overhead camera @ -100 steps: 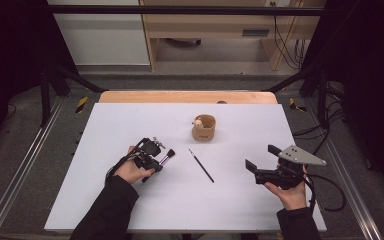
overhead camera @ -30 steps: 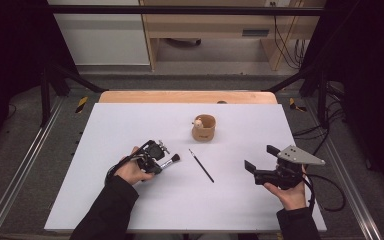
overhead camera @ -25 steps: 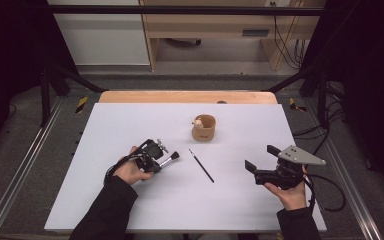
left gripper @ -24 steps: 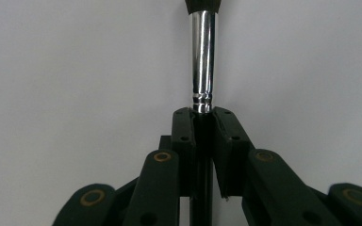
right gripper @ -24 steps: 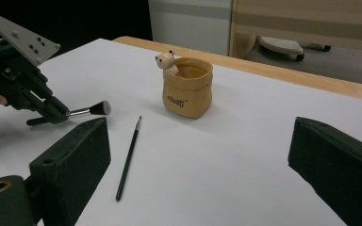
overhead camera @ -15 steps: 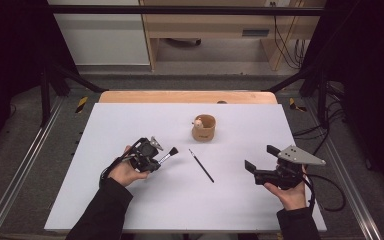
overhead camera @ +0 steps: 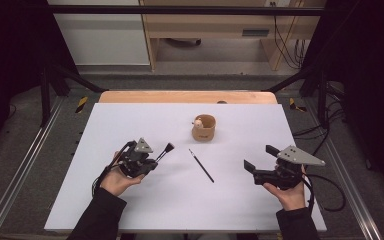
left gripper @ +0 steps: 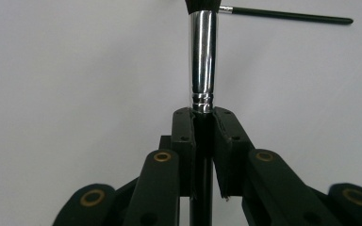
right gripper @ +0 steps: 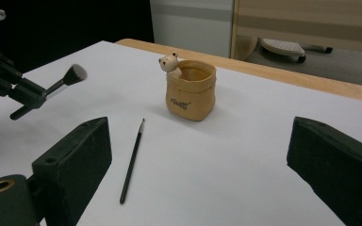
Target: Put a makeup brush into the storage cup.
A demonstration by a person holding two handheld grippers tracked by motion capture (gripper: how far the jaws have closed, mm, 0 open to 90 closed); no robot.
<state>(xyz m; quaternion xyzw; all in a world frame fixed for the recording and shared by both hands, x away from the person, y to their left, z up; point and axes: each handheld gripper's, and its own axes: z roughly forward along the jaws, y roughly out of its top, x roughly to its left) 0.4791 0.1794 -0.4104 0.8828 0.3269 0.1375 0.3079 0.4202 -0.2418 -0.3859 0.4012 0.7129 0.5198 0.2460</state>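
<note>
My left gripper (overhead camera: 149,163) is shut on a thick brush (overhead camera: 165,151) with a silver ferrule (left gripper: 202,56) and dark bristles, lifted off the white table (overhead camera: 130,125) and pointing toward the cup. A thin black brush (overhead camera: 201,165) lies flat at the table's middle. Behind it stands a tan bag-shaped cup (overhead camera: 203,127) with a small bear figure (right gripper: 171,63) on its rim. My right gripper (overhead camera: 260,159) hovers open at the right, jaws wide apart, facing the cup (right gripper: 191,89) and the thin brush (right gripper: 132,160).
A wooden strip (overhead camera: 187,97) runs along the table's far edge. Metal frame rails (overhead camera: 25,165) flank both sides. A cable (overhead camera: 325,192) trails from my right gripper near the table's right edge.
My left gripper has risen and swung its brush tip up and toward the cup. The right gripper has stayed in place, open.
</note>
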